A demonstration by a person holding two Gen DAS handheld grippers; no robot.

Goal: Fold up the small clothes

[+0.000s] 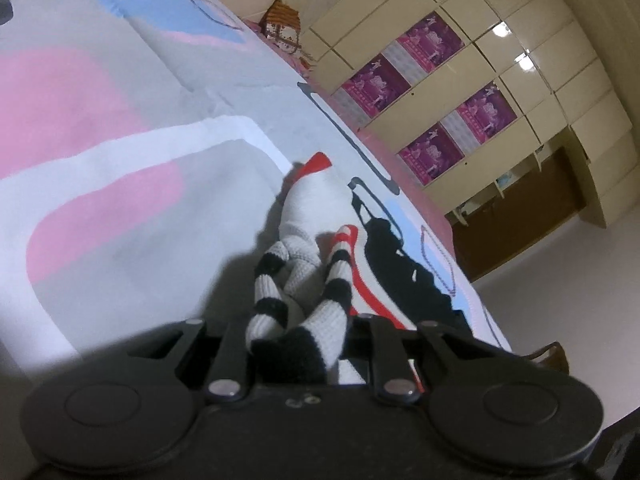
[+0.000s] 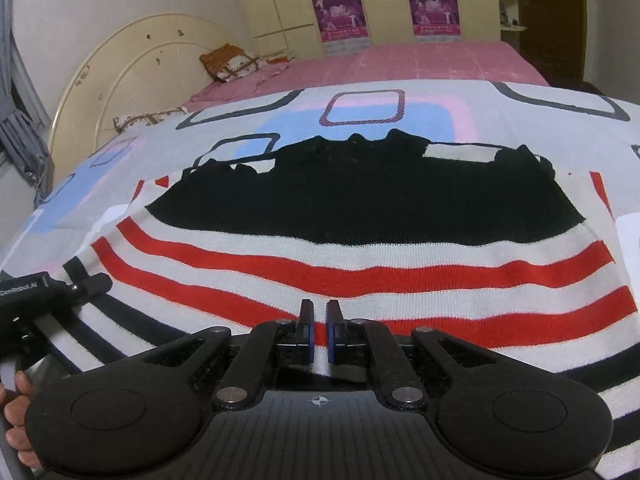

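Note:
A small knit sweater (image 2: 360, 248) with a black top and red, white and black stripes lies spread on the bed. My right gripper (image 2: 320, 314) sits low over its striped part, its blue-padded jaws nearly closed with a narrow strip of fabric between them. My left gripper (image 1: 298, 344) is shut on a bunched black-and-white striped edge of the sweater (image 1: 296, 304); its fingertips are hidden under the fabric. The left gripper also shows at the left edge of the right wrist view (image 2: 86, 284), on the sweater's left side.
The sweater lies on a grey sheet (image 1: 120, 128) with pink, blue and white shapes over a pink bed (image 2: 420, 60). A cream headboard (image 2: 132, 64) and a pillow (image 2: 228, 62) are at the far left. Cream wardrobes with purple posters (image 1: 452, 92) stand beyond the bed.

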